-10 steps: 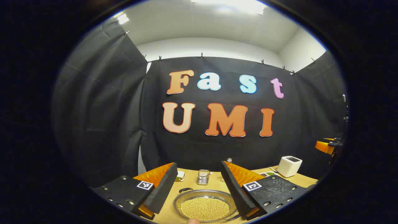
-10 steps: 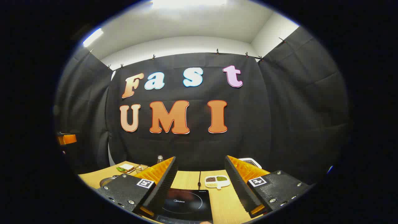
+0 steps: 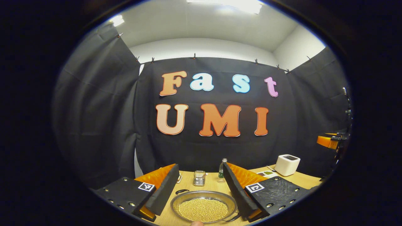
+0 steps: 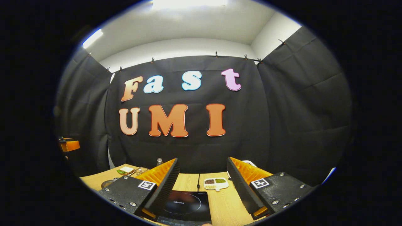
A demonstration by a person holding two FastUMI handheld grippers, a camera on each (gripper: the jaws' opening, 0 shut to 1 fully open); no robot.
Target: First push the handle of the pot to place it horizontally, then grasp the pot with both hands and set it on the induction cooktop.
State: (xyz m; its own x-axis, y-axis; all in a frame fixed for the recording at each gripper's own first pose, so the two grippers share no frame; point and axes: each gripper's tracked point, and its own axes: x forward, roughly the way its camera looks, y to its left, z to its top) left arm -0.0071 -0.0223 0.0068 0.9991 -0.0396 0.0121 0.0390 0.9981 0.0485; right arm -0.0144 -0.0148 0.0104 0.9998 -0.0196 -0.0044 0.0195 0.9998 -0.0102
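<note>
- The pot (image 3: 203, 207) — a shallow metal pan heaped with small yellow beans — sits on the wooden table (image 3: 188, 185) directly ahead of the left gripper (image 3: 201, 191), framed between its two spread fingers; a dark handle (image 3: 182, 191) juts from the far-left rim, and a thin wire-like piece shows at the near-right rim.
- The left gripper hangs above the table with its jaws wide apart and nothing held.
- The cooktop (image 4: 185, 205), a black glass slab with a ring marking, lies ahead of the right gripper (image 4: 202, 188), partly behind that gripper's left finger; its cord runs toward the back wall.
- The right gripper is likewise spread wide and empty, poised over the cooktop's near edge.
- Judged from this, the handle push has not begun — the sensible move is to lower one finger beside the handle and nudge it sideways slowly, keeping the pan flat so the beans stay put.
- Behind the pot stand a small metal rack (image 3: 199, 178) and a bottle (image 3: 221, 169); a white box (image 3: 287, 164) sits far right.
- Beyond the cooktop rests a divided dish (image 4: 215, 183) of grains, and a sandwich (image 4: 126, 170) at the table's left.
</note>
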